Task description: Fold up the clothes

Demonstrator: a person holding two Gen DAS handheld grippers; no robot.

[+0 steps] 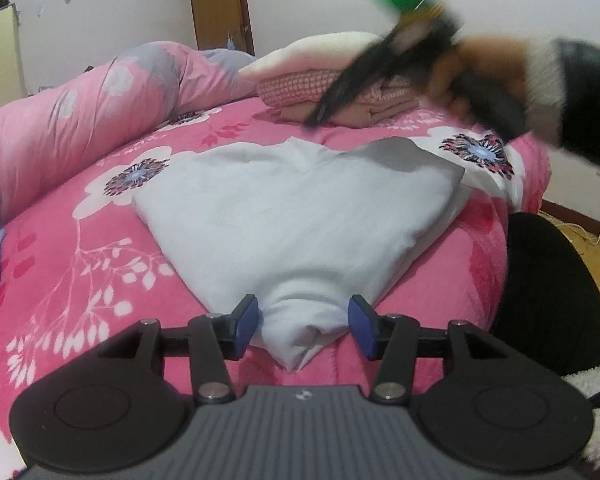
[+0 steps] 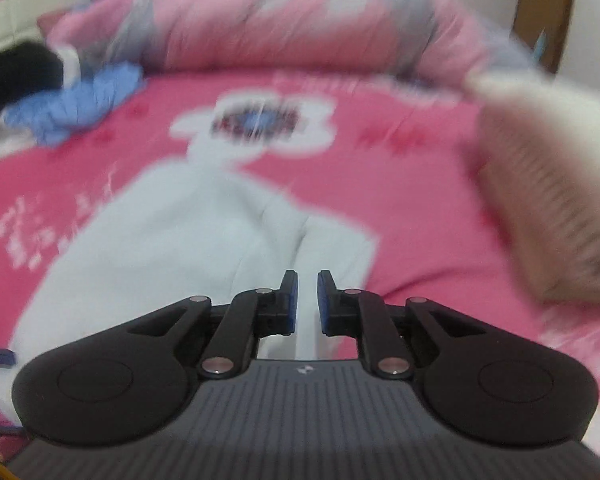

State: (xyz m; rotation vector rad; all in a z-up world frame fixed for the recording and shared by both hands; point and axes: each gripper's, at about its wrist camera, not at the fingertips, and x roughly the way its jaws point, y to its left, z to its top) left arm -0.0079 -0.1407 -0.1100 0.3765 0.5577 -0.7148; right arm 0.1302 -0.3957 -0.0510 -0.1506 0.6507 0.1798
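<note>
A folded white garment (image 1: 292, 208) lies on the pink flowered bed cover (image 1: 80, 280). Its bunched near corner sits between the blue pads of my left gripper (image 1: 304, 322). The jaws stand open at about half width, just at the cloth's sides without squeezing it. My right gripper (image 1: 320, 116) shows blurred over the garment's far side, in a hand with a dark sleeve. In the right wrist view, the right gripper (image 2: 308, 300) hovers above the white garment (image 2: 160, 248). Its jaws are all but shut, with only a thin slit and nothing held.
A rolled pink quilt (image 1: 80, 108) runs along the bed's far side. A stack of folded clothes (image 1: 320, 84) sits at the back, at right (image 2: 548, 200) in the right wrist view. A crumpled blue garment (image 2: 80, 100) lies apart. A black chair (image 1: 552, 280) stands off the bed's right edge.
</note>
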